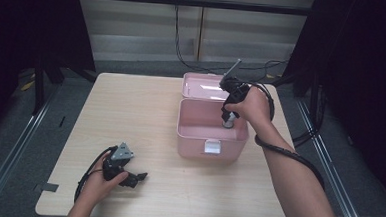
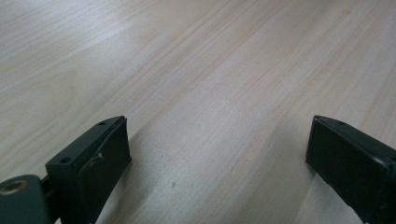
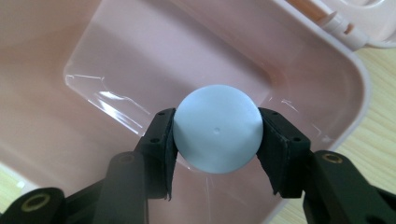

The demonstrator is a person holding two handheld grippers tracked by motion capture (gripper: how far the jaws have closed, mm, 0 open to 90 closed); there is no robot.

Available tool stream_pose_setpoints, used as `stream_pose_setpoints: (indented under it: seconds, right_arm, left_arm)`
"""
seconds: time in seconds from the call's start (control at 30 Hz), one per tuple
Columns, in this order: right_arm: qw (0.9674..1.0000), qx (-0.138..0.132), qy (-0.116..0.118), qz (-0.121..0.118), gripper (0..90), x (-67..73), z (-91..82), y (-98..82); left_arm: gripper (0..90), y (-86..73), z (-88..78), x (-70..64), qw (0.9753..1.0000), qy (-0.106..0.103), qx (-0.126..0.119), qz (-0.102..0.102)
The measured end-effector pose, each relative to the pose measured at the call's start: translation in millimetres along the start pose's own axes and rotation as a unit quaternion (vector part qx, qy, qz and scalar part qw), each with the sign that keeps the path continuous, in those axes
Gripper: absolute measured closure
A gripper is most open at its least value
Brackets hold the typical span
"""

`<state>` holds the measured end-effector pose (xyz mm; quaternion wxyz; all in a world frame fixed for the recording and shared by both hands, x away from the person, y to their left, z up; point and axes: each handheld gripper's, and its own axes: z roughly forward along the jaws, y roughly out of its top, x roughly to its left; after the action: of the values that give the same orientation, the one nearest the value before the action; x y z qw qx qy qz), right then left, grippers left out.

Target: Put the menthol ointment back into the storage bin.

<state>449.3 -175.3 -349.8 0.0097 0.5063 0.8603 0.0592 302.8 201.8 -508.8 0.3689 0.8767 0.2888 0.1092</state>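
Two grippers. Right gripper [image 3: 215, 140], centre frame, clamped on pale blue cap [image 3: 217, 135] over pink box [image 1: 187, 130]. Left gripper [image 2: 217, 154] agape, resting lower left on table [image 1: 131, 105]. Best lowered straight, kept off box walls, released once seated.

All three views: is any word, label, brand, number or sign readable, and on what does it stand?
None can be read.
Pink plastic box: the small white latch plate on its front shows no readable mark.
Pale blue round cap held in the right gripper: plain, just a tiny centre dimple.
Light wooden table: bare grain, no print.
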Motion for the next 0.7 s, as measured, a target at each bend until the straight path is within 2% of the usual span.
stream_pose_setpoints:
  seconds: [0.1, 0.3, 0.53, 0.7]
  right_arm:
    - [0.9999, 0.004, 0.006, 0.014, 50.1, -1.8, 8.3, 0.8]
    - [0.9992, 0.004, -0.001, 0.041, 50.1, -6.0, 18.8, 3.6]
    - [0.9983, 0.002, -0.016, 0.055, 50.0, -10.0, 23.7, 7.3]
    - [0.9980, 0.001, -0.015, 0.062, 50.1, -10.7, 29.5, 8.1]
  left_arm:
    - [5.8, 0.0, 0.0, -0.1, 1.0000, 0.000, 0.000, 0.000]
    - [5.8, 0.0, 0.0, 0.0, 1.0000, 0.000, 0.000, 0.000]
    - [5.8, 0.0, 0.0, 0.0, 1.0000, 0.000, 0.000, -0.001]
    - [5.8, 0.0, 0.0, 0.1, 1.0000, 0.000, 0.000, -0.001]
